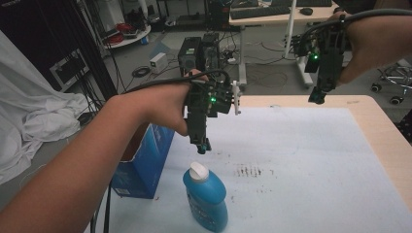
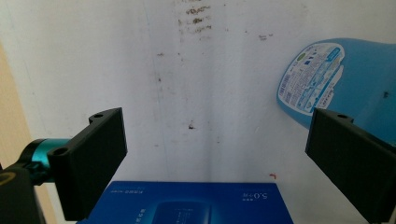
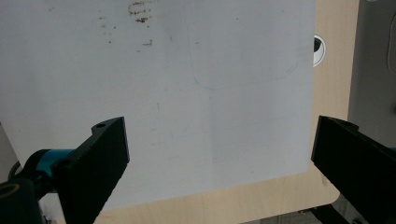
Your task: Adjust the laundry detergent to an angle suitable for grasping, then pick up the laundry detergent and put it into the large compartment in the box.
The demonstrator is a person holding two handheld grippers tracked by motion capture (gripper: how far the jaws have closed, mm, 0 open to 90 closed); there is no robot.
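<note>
Now the left gripper (image 1: 204,144) hangs wide open and empty above the blue bottle (image 1: 206,197) near the table's (image 1: 379,121) front edge; it probably needs centring over the white cap (image 1: 198,171) first. Right gripper (image 1: 318,97), wide open, empty, waits over the far edge.

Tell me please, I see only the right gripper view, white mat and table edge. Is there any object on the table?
Observer: Yes, a blue bottle with a white cap lies on the mat.
Operator: Anything else near it?
Observer: A blue box stands at the table's left edge.
Operator: Where is the left gripper?
Observer: The left gripper hangs above the bottle's cap, jaws wide apart, touching nothing.
</note>
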